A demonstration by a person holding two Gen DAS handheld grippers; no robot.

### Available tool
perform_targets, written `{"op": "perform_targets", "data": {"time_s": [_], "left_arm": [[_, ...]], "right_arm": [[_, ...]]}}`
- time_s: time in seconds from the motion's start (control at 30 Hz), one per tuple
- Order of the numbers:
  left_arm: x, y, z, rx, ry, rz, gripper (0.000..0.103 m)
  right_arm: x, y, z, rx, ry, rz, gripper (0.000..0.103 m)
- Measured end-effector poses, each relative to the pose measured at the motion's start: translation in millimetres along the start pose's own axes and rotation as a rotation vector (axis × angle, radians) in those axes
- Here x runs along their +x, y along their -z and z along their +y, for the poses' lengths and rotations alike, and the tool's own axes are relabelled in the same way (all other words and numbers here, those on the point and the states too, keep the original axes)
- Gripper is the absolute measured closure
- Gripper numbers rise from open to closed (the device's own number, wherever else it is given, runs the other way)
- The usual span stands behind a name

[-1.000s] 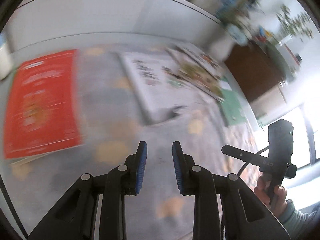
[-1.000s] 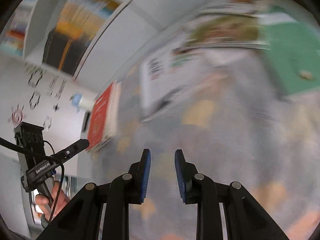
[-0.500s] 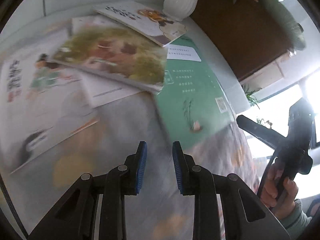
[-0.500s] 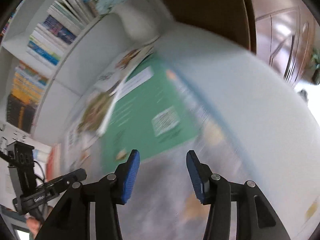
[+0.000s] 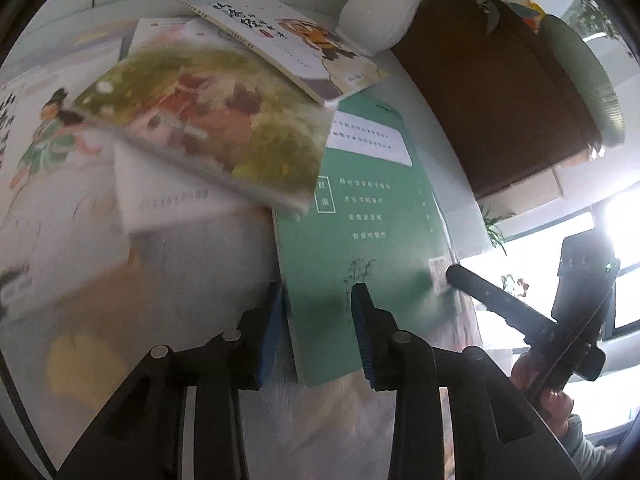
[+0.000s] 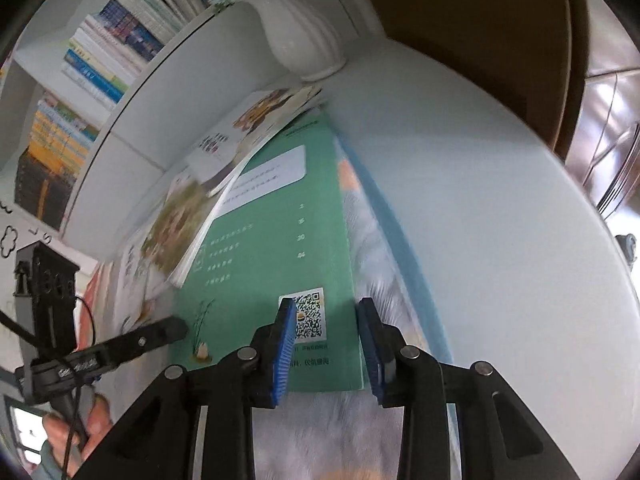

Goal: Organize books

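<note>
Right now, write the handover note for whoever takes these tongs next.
Left tongs: just been opening, jaws astride the near left corner of the green book; no grip visible.
Right tongs: just been closing, jaws astride the book's near right corner by its QR code; no grip visible.
Books: the green book lies flat on the table, its far end under the yellow-green picture book and the white cartoon book, near the white vase. More books overlap to the left.
Done: nothing visibly sorted from this pile.
Left: free the green book, then tidy the rest.
</note>
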State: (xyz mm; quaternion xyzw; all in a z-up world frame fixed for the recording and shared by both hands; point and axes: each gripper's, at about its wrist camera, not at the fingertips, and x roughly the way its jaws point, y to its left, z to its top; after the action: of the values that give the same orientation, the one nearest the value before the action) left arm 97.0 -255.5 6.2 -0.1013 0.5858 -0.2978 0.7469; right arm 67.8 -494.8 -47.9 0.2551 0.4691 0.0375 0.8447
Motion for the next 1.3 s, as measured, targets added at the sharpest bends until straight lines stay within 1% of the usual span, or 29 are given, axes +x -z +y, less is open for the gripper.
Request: {"op": "perform_targets", "data": {"time_s": [0.1,0.2,0.27,0.33,0.4,0.43,0.47,0.5,0.53,0.57,0.7,0.73,0.83,0.87,0.9,0.93,0.97,1.0,1.07,1.17,1.23,1.3], "left_arm": [[-14.0,29.5,3.2,-0.002,0.0,0.022,0.073],[-30.5,71.2,10.6,-0.048,0.017,0.05,0.073],[-38.4,99.0,14.6,-0.07,0.013,0.08,0.073],[-45.7,113.0,16.7,-0.073,0.015,0.085,0.073],[-50.0,116.7,19.0,-0.09,0.008,0.074,0.073],[-50.4,115.5,20.2,-0.097,0.01,0.068,0.073],[-49.5,113.3,20.8,-0.1,0.013,0.065,0.073],[-48.6,111.3,21.0,-0.103,0.018,0.06,0.073],[-46.5,110.8,21.7,-0.103,0.018,0.064,0.073],[-44.1,110.1,20.4,-0.102,0.024,0.066,0.073],[-43.7,110.3,22.4,-0.103,0.022,0.044,0.073],[-43.9,110.8,24.7,-0.105,0.029,0.04,0.073],[-44.3,111.0,31.8,-0.127,0.066,0.031,0.072],[-44.7,111.4,33.7,-0.129,0.08,0.032,0.072],[-44.6,110.5,35.1,-0.134,0.087,0.033,0.072],[-45.4,111.1,35.8,-0.138,0.09,0.034,0.072],[-47.4,111.1,36.1,-0.138,0.091,0.032,0.071],[-48.9,111.2,36.1,-0.137,0.082,0.034,0.071],[-57.9,113.0,38.3,-0.137,0.068,0.023,0.071],[-85.5,119.8,51.7,-0.16,0.055,-0.035,0.071],[-113.0,126.6,70.7,-0.199,0.039,-0.083,0.071],[-139.7,133.7,93.4,-0.244,0.011,-0.131,0.072]], "right_arm": [[-8.4,26.8,7.6,-0.03,0.002,0.032,0.07],[-18.4,66.0,15.4,-0.051,-0.032,0.079,0.07],[-25.9,91.2,19.1,-0.056,-0.053,0.101,0.07],[-31.0,106.6,22.6,-0.068,-0.073,0.13,0.07],[-35.3,115.0,27.6,-0.107,-0.075,0.16,0.073],[-38.0,115.5,29.2,-0.122,-0.057,0.153,0.073],[-41.4,113.9,29.3,-0.127,-0.028,0.126,0.073],[-41.4,112.0,27.9,-0.118,-0.021,0.115,0.073],[-37.7,108.8,25.0,-0.101,-0.026,0.12,0.073],[-29.4,107.6,21.0,-0.076,-0.053,0.139,0.073],[-28.4,105.8,17.6,-0.014,-0.099,0.109,0.071],[-30.9,107.7,15.5,0.011,-0.122,0.107,0.071],[-43.0,107.6,-0.9,0.118,-0.282,0.095,0.071],[-49.7,107.0,-3.1,0.151,-0.354,0.081,0.071],[-54.9,105.9,-3.5,0.186,-0.447,0.079,0.072],[-59.7,104.3,2.3,0.22,-0.567,0.081,0.072],[-64.5,102.1,11.7,0.207,-0.603,0.069,0.072],[-68.5,99.9,22.5,0.179,-0.62,0.058,0.072],[-72.4,93.5,51.8,0.111,-0.629,0.05,0.072],[-75.6,88.6,99.8,-0.032,-0.603,0.044,0.073],[-68.7,87.2,132.8,-0.128,-0.571,0.058,0.073],[-61.8,91.8,167.8,-0.203,-0.568,0.064,0.071]]}}
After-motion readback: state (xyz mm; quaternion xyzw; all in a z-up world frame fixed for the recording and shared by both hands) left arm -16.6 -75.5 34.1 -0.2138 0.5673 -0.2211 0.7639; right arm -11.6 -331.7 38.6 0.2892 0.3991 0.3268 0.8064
